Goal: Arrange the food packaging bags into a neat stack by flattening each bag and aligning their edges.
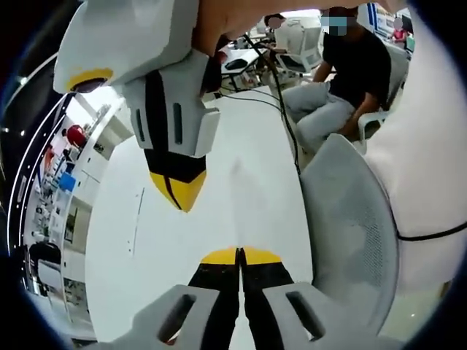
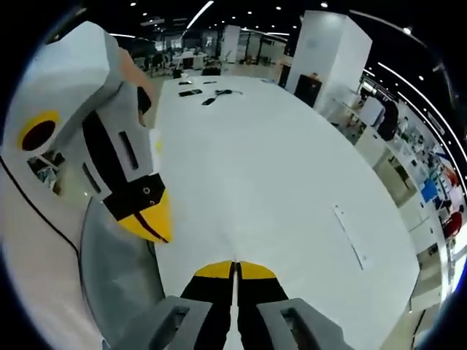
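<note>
Hovering over the white table [image 2: 277, 197]: left gripper [image 1: 240, 251] clenched, empty; right gripper [image 2: 235, 266] clenched, empty; grey chair [image 1: 350, 226] alongside.

white table [image 2: 277, 189] | grey mesh chair [image 1: 357, 233] | white pillar [image 2: 328, 44] | ceiling strip lights [image 2: 197, 13]

White hand-held gripper [image 1: 239, 257] bodies, black slotted jaws, yellow tips, yellow-ringed lens housing
</note>
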Demonstrator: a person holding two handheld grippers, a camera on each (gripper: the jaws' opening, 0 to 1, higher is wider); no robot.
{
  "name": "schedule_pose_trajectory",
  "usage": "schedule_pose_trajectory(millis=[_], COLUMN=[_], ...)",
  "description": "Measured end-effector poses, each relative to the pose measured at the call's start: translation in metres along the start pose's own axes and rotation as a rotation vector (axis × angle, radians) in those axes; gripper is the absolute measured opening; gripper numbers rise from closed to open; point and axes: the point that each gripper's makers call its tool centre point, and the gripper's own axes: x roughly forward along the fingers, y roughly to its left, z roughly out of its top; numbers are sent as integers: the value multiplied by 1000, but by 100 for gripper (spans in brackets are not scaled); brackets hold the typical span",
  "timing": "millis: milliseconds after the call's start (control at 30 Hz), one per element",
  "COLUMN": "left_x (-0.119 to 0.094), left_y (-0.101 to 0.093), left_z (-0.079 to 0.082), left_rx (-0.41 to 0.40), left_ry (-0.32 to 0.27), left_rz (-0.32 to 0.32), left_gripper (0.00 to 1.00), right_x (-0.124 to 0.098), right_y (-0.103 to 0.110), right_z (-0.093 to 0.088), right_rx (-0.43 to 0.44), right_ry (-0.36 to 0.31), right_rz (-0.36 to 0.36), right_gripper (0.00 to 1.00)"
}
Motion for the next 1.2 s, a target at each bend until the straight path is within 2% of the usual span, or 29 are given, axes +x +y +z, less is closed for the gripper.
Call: schedule_pose_trajectory(millis=[333, 400, 500, 767, 1000, 1200], left_x=[1, 1, 1, 1, 0, -1], left_y=[1, 1, 1, -3, -2, -1], left_z=[-1, -1, -1, 0, 2, 4], left_rx=[17, 20, 25, 42, 46, 51], left_ry=[1, 0, 0, 8, 3, 0], left_rz=[2, 2, 4, 10, 16, 20], left_gripper=[0, 0, 0, 0, 0, 0], right_x=[1, 4, 0, -2, 5, 10], right_y=[6, 2, 6, 11, 20, 22], right_z=[4, 5, 11, 22, 25, 16], right_rx=[32, 31, 63, 81, 52, 37], right_ry=[-17, -18, -39, -55, -26, 36], right_rz=[33, 31, 57, 89, 116, 105], right_gripper=[4, 5, 6, 8, 8, 8])
